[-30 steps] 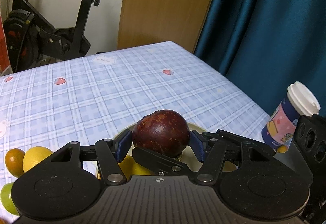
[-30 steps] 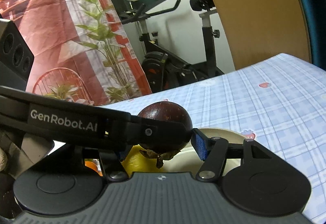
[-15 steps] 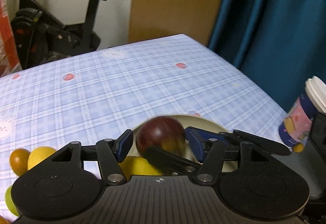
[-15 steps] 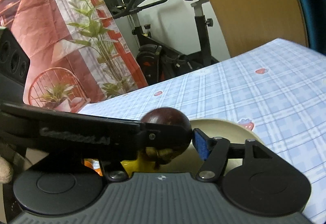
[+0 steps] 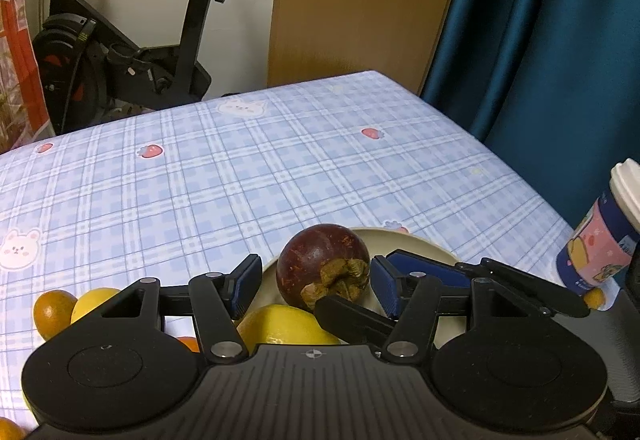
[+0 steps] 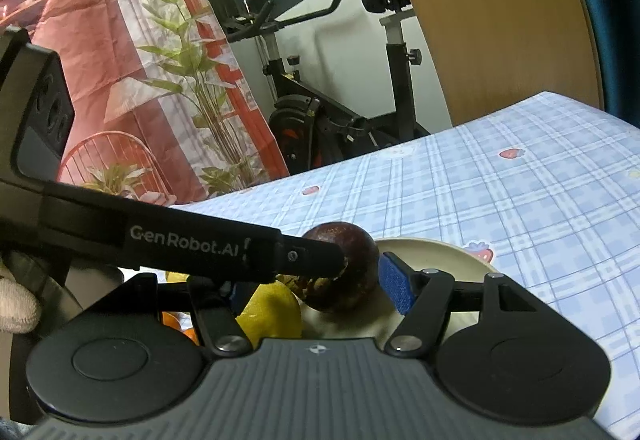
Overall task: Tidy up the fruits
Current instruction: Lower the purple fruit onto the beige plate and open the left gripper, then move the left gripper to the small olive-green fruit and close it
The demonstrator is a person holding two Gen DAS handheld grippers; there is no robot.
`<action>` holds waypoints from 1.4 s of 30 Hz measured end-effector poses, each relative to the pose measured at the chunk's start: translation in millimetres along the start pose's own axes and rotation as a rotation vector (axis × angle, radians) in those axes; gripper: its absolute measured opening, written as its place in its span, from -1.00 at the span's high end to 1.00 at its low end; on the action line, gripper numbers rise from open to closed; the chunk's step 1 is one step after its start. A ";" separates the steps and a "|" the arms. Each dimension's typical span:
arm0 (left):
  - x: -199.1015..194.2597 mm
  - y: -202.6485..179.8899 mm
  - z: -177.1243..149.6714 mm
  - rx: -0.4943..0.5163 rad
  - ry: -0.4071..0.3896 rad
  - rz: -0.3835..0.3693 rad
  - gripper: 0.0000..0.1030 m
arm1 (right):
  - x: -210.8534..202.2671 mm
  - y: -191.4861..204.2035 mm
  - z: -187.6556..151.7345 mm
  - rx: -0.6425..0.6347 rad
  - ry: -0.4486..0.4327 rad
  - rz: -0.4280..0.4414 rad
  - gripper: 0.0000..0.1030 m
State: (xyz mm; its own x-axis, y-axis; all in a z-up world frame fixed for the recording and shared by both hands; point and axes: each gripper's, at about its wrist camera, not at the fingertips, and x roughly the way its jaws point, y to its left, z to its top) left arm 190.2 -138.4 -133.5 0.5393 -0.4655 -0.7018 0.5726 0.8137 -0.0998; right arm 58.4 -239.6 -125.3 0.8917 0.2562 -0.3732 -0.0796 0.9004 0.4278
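Both claws tilt downward over the cream plate. The left gripper and right gripper stand released around the mangosteen, which sits on the plate just behind a lemon.

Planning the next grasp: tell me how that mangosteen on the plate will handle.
The mangosteen looks round, so it would probably roll on the shallow plate if nudged. Its rind appears hard and matte, so likely grippable. The dry calyx facing the camera seems brittle and might crumble.
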 end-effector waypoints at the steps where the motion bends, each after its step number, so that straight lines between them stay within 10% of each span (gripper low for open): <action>1: -3.4 0.6 0.0 -0.004 -0.008 -0.002 -0.22 | -1.1 0.2 -0.3 -0.005 -0.006 0.001 -0.34; 24: -121.5 60.8 -50.3 -0.145 -0.133 0.060 -0.21 | -20.4 48.5 -5.0 -0.167 -0.035 0.053 -0.34; 42: -160.6 75.2 -128.0 -0.091 -0.027 0.002 -0.21 | -20.9 108.2 -28.3 -0.327 0.128 0.174 -0.19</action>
State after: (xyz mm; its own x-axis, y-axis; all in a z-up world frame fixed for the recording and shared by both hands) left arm 67.7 42.1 -118.7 0.5577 -0.4719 -0.6829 0.5133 0.8426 -0.1631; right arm 18.5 -137.5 -94.5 0.7911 0.4383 -0.4266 -0.3812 0.8988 0.2166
